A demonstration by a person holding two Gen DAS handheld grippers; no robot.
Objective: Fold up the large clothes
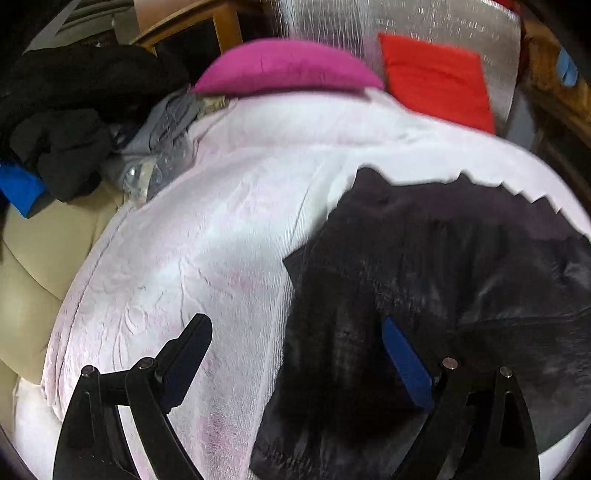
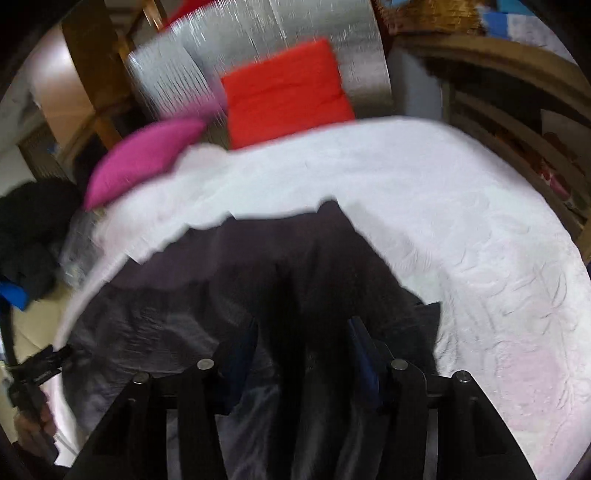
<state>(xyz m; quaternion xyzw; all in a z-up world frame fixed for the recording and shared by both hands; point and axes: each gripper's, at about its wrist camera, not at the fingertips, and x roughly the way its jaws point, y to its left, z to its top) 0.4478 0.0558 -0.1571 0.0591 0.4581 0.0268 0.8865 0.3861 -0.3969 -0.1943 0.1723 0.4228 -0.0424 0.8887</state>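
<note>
My left claw (image 1: pixel 295 354) hangs wide apart, grasping nothing. My right claw (image 2: pixel 303 354) straddles a dark fold; pad contact unclear. The garment (image 1: pixel 443 258) lies on the white bedspread (image 1: pixel 221 221). Beyond: pink cushion (image 1: pixel 284 66), red cushion (image 1: pixel 436 77). No readable writing.

Both of my views are bright enough indoors, with soft, even light and no hard shadows. The white bedspread (image 1: pixel 229 236) nearly blows out, while the dark garment (image 2: pixel 207 295) swallows its own folds. Motion blur smears the pink pillow (image 2: pixel 144 158) and the red cushion (image 2: pixel 288 92) in the right view, and the garment's far edge shows jagged tearing in the left view. The silver foil sheet (image 1: pixel 424 22) glints. Fisheye bending curves everything, with black corners.
</note>
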